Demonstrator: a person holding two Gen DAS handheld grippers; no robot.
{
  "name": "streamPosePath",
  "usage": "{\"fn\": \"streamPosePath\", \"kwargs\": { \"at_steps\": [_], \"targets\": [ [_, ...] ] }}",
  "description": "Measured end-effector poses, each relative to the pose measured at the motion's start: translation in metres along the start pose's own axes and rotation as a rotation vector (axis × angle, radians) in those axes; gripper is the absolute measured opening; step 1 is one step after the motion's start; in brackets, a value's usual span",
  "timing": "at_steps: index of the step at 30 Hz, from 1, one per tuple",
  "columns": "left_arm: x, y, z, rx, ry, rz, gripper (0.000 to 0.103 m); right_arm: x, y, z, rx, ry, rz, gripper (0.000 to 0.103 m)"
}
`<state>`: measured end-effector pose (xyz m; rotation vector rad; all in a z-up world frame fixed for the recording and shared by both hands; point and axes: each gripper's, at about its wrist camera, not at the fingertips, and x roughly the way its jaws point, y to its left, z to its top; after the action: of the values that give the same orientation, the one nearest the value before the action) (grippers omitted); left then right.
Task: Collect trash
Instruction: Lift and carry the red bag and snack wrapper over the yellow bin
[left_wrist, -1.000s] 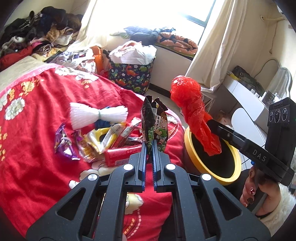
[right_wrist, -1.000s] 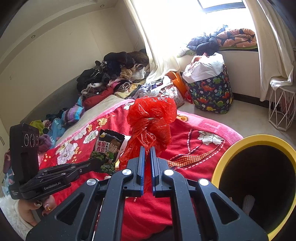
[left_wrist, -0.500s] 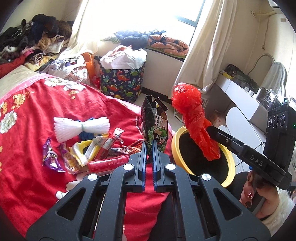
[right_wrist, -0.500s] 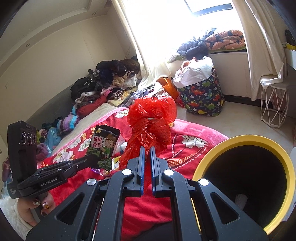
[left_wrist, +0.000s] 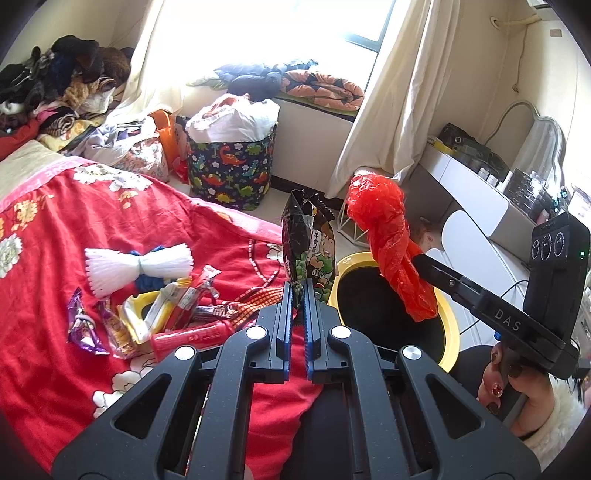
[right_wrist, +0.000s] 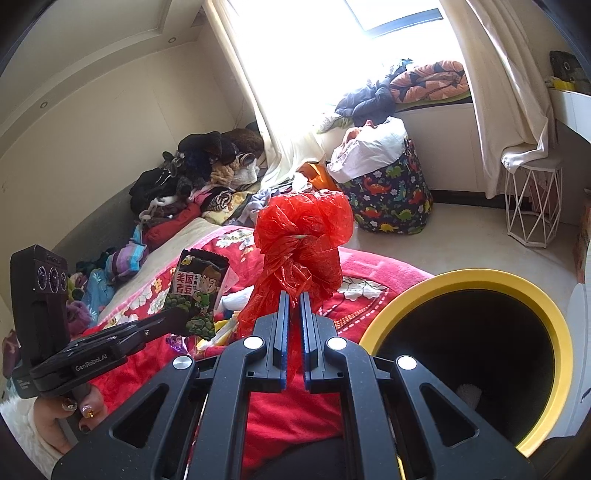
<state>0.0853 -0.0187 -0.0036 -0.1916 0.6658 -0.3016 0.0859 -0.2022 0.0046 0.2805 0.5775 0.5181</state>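
Observation:
My left gripper is shut on a dark snack packet with a cartoon figure, held upright over the bed's edge; the packet also shows in the right wrist view. My right gripper is shut on a crumpled red plastic bag. In the left wrist view that red bag hangs over the mouth of a yellow-rimmed bin. The bin stands low to the right, dark inside. More wrappers and a white foam net lie on the red blanket.
A dinosaur-print basket with a white bag stands on the floor by the window. Clothes are piled at the bed's far side. A white wire stool and a white desk stand to the right. A person's hand holds the right gripper.
Both grippers have carried their loads rightward, off the bed toward the bin. The bin now sits larger and closer, and the red bag hangs over its opening.

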Motion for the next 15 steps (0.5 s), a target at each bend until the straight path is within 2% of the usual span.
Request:
{"fn": "streamPosePath", "kwargs": {
  "at_steps": [15],
  "targets": [
    [0.016, -0.022, -0.001, 0.034, 0.021, -0.036, 0.002, -0.017, -0.025, -0.004, 0.054, -0.012, -0.068, 0.006]
  ]
}}
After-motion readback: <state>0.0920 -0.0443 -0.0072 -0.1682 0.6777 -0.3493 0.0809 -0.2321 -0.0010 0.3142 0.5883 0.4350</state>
